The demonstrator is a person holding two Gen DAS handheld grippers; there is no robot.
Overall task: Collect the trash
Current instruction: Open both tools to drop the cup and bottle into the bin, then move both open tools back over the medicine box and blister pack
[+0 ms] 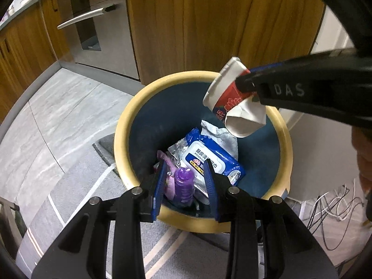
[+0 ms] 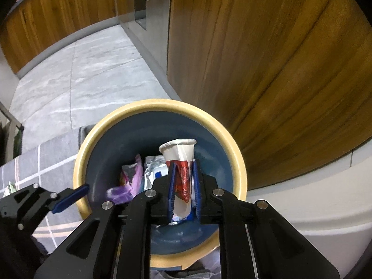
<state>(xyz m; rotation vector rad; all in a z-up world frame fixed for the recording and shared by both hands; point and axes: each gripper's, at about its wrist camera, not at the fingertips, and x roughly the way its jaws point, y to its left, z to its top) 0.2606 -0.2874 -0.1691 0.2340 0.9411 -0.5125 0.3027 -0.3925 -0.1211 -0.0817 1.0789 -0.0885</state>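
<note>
A round bin (image 1: 123,125) (image 2: 81,162) with a yellow rim and blue inside stands on the floor. In it lie a blue wipes pack (image 1: 209,160) (image 2: 158,172), a purple bottle (image 1: 183,183) (image 2: 121,191), foil and a crumpled tissue (image 1: 220,134). My right gripper (image 2: 183,164) (image 1: 246,86) hangs over the bin's far right rim, shut on a crushed white and red paper cup (image 2: 179,153) (image 1: 241,121). My left gripper (image 1: 185,161) hovers over the near rim, open; the bottle shows between its fingers but lies below, untouched.
A tall wooden cabinet (image 1: 209,23) (image 2: 267,58) stands right behind the bin, with a steel oven (image 1: 97,23) to its left. The bin sits at the edge of a grey lined rug (image 1: 76,186) on grey tiles. Loose cables (image 1: 332,209) lie at the right.
</note>
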